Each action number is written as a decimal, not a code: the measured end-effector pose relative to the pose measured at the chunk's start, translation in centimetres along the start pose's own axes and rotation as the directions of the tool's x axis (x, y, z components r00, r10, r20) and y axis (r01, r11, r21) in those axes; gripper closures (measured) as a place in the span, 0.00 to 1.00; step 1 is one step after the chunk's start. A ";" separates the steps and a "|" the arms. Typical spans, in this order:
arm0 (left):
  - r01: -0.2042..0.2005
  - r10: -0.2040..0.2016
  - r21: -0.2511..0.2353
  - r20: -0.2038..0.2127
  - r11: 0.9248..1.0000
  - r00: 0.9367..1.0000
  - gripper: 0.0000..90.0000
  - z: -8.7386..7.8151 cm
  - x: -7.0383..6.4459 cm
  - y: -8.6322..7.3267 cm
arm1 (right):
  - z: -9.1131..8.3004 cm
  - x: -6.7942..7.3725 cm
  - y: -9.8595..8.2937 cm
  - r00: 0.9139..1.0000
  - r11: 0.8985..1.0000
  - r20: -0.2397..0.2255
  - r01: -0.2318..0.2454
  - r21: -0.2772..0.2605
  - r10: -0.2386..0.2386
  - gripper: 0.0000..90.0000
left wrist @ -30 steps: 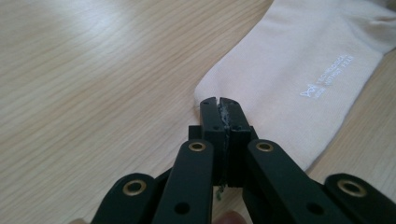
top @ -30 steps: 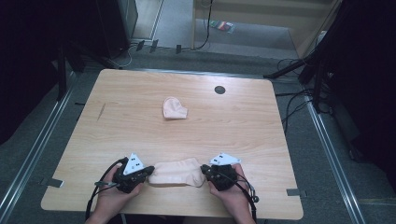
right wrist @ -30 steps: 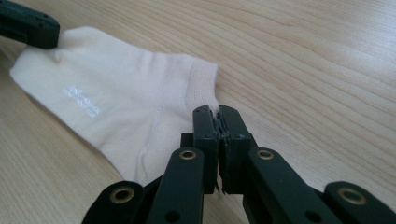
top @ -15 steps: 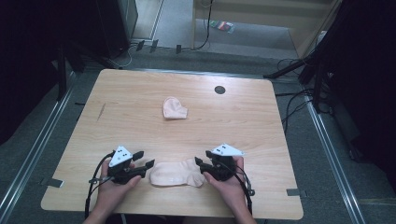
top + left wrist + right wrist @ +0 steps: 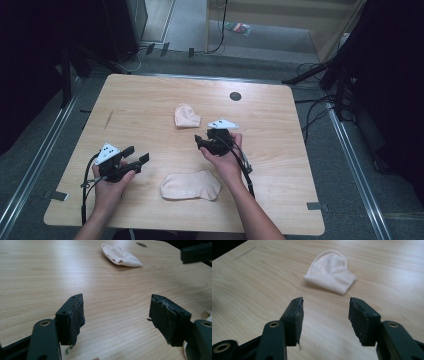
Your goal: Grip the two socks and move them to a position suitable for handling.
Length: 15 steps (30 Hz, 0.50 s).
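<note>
Folded pale-pink sock [image 5: 187, 116] lies on the wooden table [image 5: 280, 150], past its middle toward the far edge, rounded end pointing away from the person; in the right gripper view the same sock [image 5: 330, 272] sits just ahead of the jaw tips, apart from them, folded edge nearest the jaws. Right gripper [image 5: 201, 142] is held above the table near this sock, on its near-right side, not touching it; jaws stand moderately apart with bare wood between them, nothing gripped. In the left gripper view the sock [image 5: 121, 255] appears far off near the far edge. Second sock [image 5: 190, 185], flat and unfolded, lies near the table's front edge between the two forearms, touched by neither gripper. Left gripper [image 5: 138, 155] is at the front-left of the table, well apart from the folded sock and to the left of the flat one; jaws spread wide, pads frayed at the edges, nothing between them. A small dark round hole [image 5: 235, 96] is set in the table near the far edge.
</note>
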<state>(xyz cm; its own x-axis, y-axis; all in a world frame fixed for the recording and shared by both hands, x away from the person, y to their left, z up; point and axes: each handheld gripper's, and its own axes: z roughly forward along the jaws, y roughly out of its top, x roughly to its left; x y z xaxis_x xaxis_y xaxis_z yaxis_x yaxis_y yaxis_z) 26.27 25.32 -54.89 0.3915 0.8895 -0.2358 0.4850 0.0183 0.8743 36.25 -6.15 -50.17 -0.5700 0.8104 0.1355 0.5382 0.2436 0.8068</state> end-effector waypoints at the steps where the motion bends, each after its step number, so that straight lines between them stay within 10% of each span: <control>1: -0.008 0.008 0.008 -0.003 1.000 1.000 0.29 0.1 -0.1 -0.1 | 1.2 -0.1 0.6 1.000 1.000 -0.012 0.013 0.007 -0.013 0.50; 15: 0.034 -0.034 0.012 -0.014 0.999 0.999 0.27 0.1 0.3 -0.1 | 7.6 -0.5 2.8 0.997 0.995 0.061 -0.055 0.081 0.050 0.45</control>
<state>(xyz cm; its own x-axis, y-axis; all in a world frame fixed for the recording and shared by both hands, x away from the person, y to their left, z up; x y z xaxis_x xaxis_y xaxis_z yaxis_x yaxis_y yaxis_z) 26.44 25.49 -55.07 0.3642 0.8944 -0.2597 0.5073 0.0434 0.8607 42.79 -1.87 -52.31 -0.5037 0.8524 0.1402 0.6172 0.2415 0.7489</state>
